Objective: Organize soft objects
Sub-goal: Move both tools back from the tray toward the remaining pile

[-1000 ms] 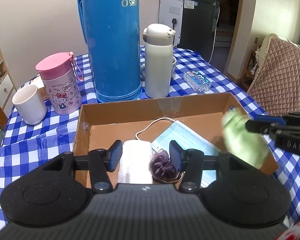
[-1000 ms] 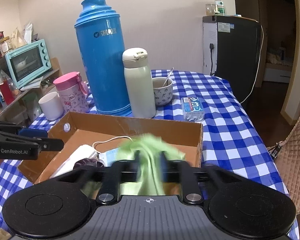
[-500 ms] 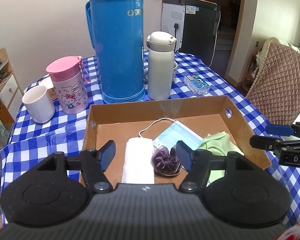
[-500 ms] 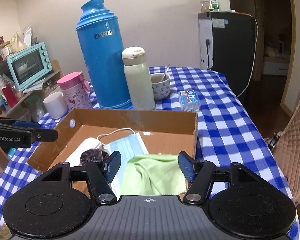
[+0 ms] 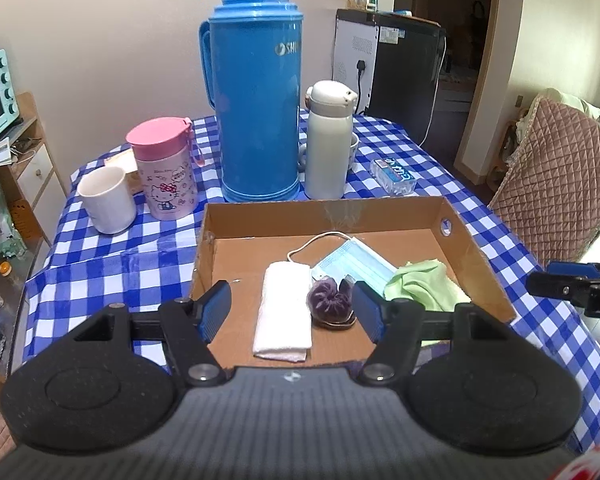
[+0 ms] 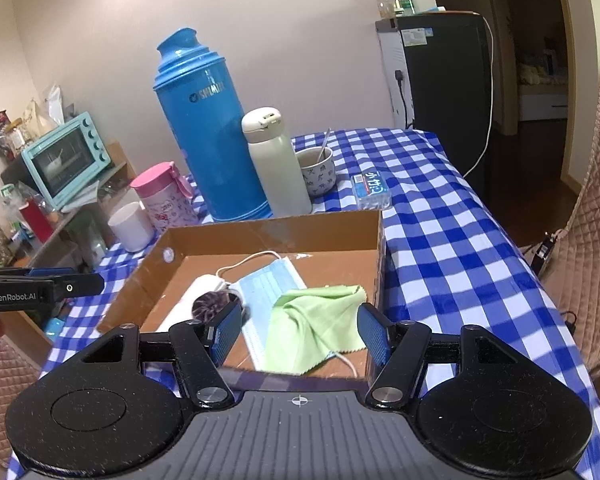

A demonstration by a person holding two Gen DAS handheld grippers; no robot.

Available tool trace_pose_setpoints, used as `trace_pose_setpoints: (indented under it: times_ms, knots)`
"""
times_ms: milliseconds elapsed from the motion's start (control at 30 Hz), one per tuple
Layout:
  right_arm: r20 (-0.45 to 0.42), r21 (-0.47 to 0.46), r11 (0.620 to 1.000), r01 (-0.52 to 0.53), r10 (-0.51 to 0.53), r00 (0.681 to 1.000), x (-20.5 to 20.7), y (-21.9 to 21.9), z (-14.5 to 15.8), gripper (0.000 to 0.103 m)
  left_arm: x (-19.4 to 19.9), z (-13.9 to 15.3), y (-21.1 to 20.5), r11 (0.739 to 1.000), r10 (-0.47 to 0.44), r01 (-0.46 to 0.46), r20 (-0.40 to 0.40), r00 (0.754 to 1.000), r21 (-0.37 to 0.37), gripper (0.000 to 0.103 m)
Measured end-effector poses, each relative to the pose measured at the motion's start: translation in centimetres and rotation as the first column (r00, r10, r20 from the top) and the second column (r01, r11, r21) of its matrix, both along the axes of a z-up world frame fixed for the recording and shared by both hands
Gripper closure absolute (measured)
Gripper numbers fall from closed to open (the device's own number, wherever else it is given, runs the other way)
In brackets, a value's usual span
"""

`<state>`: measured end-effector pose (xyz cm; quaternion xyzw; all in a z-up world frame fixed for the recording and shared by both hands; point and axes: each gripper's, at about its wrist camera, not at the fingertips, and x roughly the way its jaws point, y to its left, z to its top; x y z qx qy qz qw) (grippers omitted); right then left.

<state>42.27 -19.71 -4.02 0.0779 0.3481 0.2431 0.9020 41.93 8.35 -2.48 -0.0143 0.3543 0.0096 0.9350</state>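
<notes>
Hovering left gripper [image 5: 291,307] near edge of cardboard box [image 5: 324,214], jaws spread, nothing between pads. Inside: white towel [image 5: 285,311], purple scrunchie [image 5: 329,303], blue mask [image 5: 354,265], green cloth [image 5: 424,285] at right.

Right wrist view: my right gripper [image 6: 299,332] released, empty, green cloth [image 6: 314,330] lying just beyond on mask. Deposit step looks finished; next move calls for finding any remaining soft item, none visible on table.
</notes>
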Motion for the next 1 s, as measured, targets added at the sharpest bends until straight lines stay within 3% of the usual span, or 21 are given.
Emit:
trace_pose_setpoints:
  times_ms: [533, 1000]
  knots:
    - [0.011, 0.02, 1.0, -0.003, 0.003, 1.0, -6.2, -1.5, 3.1, 0.038, -7.5, 3.7, -0.3, 1.0, 0.027, -0.027, 0.043, 0.999, -0.002, 0.038]
    - [0.007, 0.014, 0.998, -0.054, 0.054, 0.998, -11.1, -1.9, 4.0, 0.038, -14.0, 4.4, -0.9, 0.999, 0.051, -0.051, 0.034, 0.998, -0.01, 0.038]
